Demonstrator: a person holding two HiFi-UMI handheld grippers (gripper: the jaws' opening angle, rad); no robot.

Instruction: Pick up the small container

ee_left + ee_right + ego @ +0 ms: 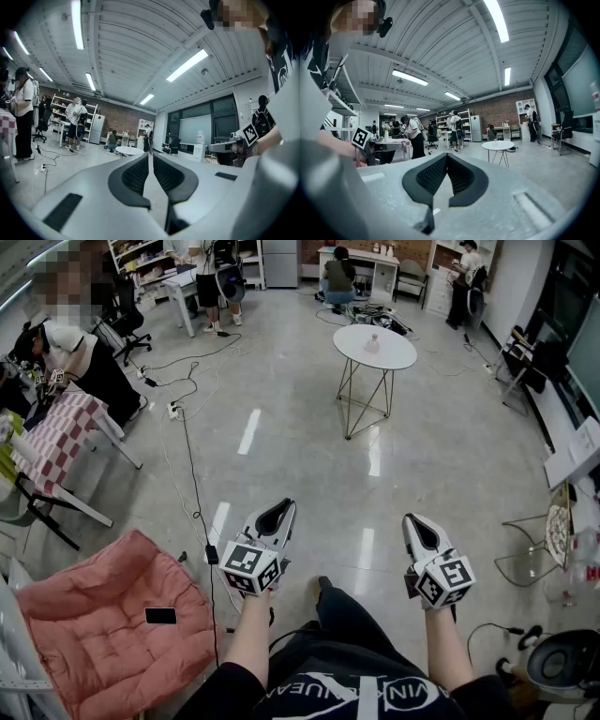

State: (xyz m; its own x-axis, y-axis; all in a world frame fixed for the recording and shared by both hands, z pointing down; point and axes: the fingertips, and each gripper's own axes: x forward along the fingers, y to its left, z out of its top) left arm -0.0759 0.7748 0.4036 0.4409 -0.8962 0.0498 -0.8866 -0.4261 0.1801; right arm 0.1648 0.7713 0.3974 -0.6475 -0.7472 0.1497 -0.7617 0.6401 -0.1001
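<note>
While the person holds both grippers low, right in front of their body, neither one is anywhere near the thing they're meant to grab. The small container [372,341] sits on top of the round white table [398,357], way across the open floor, well apart from both grippers and roughly straight ahead of them.

The left gripper [286,505] has its jaws pinched together at the tips with nothing between them, just floor and room showing past them. Same deal for the right gripper [410,518]: jaws closed up tight, empty, pointing out toward that table.

Off to the person's left there's a pink cushion [94,624] with a dark phone [160,616] lying on it, and further back a table with a checkered cloth [56,432]. Cables [192,474] trail over the floor between that and the person.
</note>
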